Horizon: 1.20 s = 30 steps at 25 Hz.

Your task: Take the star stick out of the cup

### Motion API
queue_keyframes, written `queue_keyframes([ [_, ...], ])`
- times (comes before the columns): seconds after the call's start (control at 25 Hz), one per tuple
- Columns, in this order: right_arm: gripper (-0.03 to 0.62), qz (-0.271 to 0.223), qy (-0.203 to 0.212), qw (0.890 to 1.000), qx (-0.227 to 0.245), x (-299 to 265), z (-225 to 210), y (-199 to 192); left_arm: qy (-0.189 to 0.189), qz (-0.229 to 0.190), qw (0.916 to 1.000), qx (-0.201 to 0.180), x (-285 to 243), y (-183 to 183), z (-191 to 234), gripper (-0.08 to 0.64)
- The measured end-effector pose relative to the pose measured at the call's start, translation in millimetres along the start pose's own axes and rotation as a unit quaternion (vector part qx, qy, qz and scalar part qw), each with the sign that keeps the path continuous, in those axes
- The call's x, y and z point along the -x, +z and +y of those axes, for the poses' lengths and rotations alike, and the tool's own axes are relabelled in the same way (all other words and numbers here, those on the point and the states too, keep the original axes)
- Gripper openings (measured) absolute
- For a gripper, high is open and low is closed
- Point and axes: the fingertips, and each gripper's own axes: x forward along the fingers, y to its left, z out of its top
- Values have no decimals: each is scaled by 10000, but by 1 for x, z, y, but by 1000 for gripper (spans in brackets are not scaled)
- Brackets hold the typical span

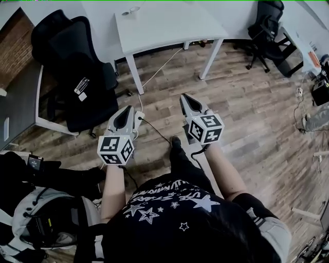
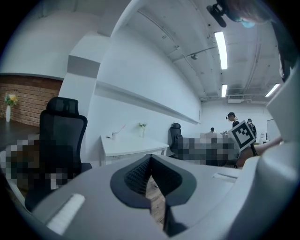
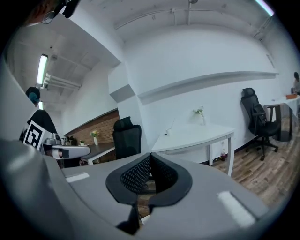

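Note:
A small white cup stands near the back of a white table, far from both grippers. In the left gripper view the cup has a thin stick leaning out of it; its star end is too small to make out. The right gripper view shows the same cup on the table. My left gripper and right gripper are held side by side above the wooden floor, pointing toward the table. Both are shut with nothing in them, as the left gripper and right gripper show in their own views.
A black office chair stands left of the table beside a dark desk. A small vase of flowers sits on the white table. Another black chair is at the far right. A cable runs across the floor.

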Motion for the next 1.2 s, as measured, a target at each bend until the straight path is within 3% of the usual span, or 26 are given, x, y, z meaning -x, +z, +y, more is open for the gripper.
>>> queue_keyframes([
  [0.44, 17, 75, 454, 9989, 30, -134, -96, 69, 372, 116, 9991, 173, -150, 39, 30, 3],
  [0.76, 17, 304, 872, 9956, 162, -205, -128, 79, 763, 36, 9968, 246, -218, 55, 64, 3],
  [1.0, 17, 397, 891, 9952, 10, -230, -138, 75, 786, 13, 9941, 748, -237, 57, 84, 3],
  [1.2, 17, 518, 742, 9958, 135, -264, -162, 79, 702, -2, 9958, 592, -287, 63, 110, 3],
])
